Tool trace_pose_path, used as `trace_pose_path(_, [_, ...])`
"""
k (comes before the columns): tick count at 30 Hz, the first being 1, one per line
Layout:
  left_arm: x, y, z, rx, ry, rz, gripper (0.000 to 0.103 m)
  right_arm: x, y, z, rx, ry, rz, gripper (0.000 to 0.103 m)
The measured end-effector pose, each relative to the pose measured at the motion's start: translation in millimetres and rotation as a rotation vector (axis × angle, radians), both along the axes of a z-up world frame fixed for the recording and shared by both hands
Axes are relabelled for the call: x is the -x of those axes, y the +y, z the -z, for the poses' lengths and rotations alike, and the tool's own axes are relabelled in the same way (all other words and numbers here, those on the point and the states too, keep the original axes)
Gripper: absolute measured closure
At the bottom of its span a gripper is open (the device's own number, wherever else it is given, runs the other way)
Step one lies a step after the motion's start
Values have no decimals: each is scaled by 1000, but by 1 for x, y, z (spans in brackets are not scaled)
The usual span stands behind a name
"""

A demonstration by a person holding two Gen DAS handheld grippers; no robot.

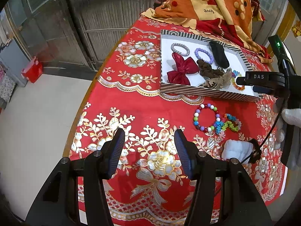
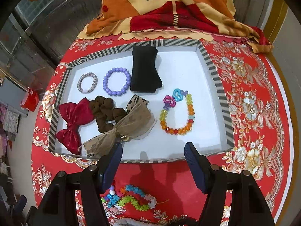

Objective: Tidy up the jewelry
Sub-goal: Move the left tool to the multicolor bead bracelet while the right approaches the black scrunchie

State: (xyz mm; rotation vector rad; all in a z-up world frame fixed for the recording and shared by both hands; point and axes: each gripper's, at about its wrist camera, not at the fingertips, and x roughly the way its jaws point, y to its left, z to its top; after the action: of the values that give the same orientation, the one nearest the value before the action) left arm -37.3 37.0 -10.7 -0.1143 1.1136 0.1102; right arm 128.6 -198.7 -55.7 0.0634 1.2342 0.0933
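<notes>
- Your right fingers [image 2: 153, 164] hide part of the round-bead bracelet [image 1: 206, 117] behind them; the flower-bead bracelet [image 2: 134, 199] shows on the tabletop [image 2: 254, 113].
- The amber crystal bracelet [image 2: 177, 113] lies in the striped tray [image 2: 216, 71], beyond your open, empty right fingers.
- Your left fingers [image 1: 149, 150] stand open, empty.

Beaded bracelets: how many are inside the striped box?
2. The purple bracelet lies beside the black pouch; the orange-yellow bracelet lies alone towards the right. The bows might hide more.

Home rm, floral red tablecloth [image 1: 150, 101], folded blanket [image 2: 169, 9], clothes hung at left [image 2: 9, 120]
</notes>
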Motion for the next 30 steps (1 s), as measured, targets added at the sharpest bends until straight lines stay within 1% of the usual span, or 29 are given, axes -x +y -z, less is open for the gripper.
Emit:
trace_pose_path(6, [1, -5, -2, 4, -1, 19, 49, 7, -7, -2, -17, -2, 15, 37])
trace_pose_path(11, [-3, -7, -3, 18, -1, 53, 49, 27, -22, -9, -40, -25, 29, 37])
trace_pose_path(14, [-10, -6, 1, 62, 17, 86, 49, 48, -32, -10, -40, -33, 4, 37])
trace_pose_path(15, [-13, -5, 3, 71, 24, 99, 49, 56, -35, -10, -32, -31, -22, 37])
trace_pose_path(20, [-29, 8, 6, 111, 38, 132, 49, 103, -45, -14, 53, -69, -99, 37])
trace_pose_path(24, [-40, 9, 8, 115, 63, 167, 49, 137, -60, -12, 83, -78, -99, 37])
trace_pose_path(27, [-44, 0, 12, 135, 82, 206, 49, 154, -72, -7, 79, -80, -88, 37])
trace_pose_path(30, [-49, -15, 22, 126, 108, 242, 49, 164, -83, 1, 58, -66, -65, 37])
